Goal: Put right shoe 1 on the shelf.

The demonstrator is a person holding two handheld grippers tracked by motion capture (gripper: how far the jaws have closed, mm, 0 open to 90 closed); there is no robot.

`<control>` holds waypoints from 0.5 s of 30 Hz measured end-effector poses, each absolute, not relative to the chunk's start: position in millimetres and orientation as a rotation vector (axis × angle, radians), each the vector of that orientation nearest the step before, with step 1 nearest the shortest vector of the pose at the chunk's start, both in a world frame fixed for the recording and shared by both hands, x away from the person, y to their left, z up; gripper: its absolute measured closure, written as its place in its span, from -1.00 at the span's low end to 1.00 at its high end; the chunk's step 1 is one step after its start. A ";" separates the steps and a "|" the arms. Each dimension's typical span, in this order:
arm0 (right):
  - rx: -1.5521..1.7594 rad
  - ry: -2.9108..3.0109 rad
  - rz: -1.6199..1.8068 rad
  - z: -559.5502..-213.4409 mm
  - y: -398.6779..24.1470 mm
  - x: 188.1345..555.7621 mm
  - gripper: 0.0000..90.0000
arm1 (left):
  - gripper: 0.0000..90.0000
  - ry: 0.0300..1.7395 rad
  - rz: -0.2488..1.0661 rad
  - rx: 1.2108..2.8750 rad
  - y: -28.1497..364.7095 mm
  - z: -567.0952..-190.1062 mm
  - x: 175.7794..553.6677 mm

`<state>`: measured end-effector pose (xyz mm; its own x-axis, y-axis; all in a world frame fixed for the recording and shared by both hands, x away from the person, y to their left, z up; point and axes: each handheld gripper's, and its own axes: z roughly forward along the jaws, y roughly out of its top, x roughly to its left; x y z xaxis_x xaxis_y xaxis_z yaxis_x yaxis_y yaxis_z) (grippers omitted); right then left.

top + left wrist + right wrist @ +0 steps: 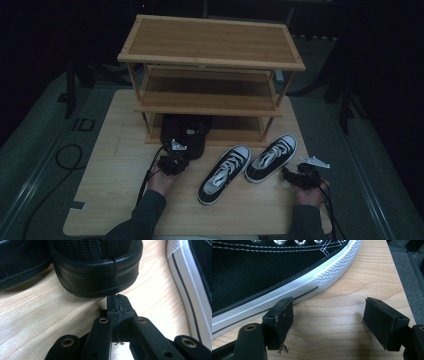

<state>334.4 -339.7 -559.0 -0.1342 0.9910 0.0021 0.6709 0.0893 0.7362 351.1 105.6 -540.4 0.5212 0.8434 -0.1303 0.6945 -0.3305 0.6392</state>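
A pair of all-black shoes [186,134] sits at the foot of the wooden rack [210,55], partly under its lowest shelf. My left gripper [172,161] is shut with nothing between its pads, its tip [117,301] just at the heel of the nearer black shoe [96,270]. Two black-and-white sneakers [225,172] [272,157] lie side by side on the table [120,200]. My right gripper [300,177] stands open beside the right sneaker [262,272], its left pad [280,321] close to the white sole, nothing between the pads.
The three-shelf rack stands at the far half of the table, its shelves bare. A black cable [65,160] loops on the floor at the left. The table's right edge [397,277] lies near my right gripper.
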 end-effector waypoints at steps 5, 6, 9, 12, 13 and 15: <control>1.630 1.864 0.820 -559.0 -339.7 334.5 -0.47 | 0.99 1.276 0.283 2.089 102.4 -542.1 359.6; 1.630 1.864 0.820 -559.0 -339.7 334.4 -0.47 | 0.99 1.287 0.277 2.081 101.4 -542.2 363.9; 1.630 1.864 0.820 -559.0 -339.7 334.4 -0.47 | 0.99 1.297 0.272 2.077 100.0 -542.5 369.1; 1.629 1.864 0.820 -559.0 -339.8 334.4 -0.47 | 0.99 1.317 0.267 2.063 98.3 -544.0 378.7; 1.630 1.864 0.820 -559.0 -339.7 334.5 -0.47 | 0.99 1.322 0.271 2.063 98.1 -544.4 380.6; 1.630 1.864 0.820 -559.0 -339.7 334.4 -0.47 | 0.99 1.328 0.271 2.060 97.7 -544.9 382.4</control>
<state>334.4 -339.7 -559.0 -0.1344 0.9909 0.0022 0.6711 0.0894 0.7359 382.4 97.7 -544.9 0.4621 0.8698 -0.1733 0.7323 -0.2640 0.6277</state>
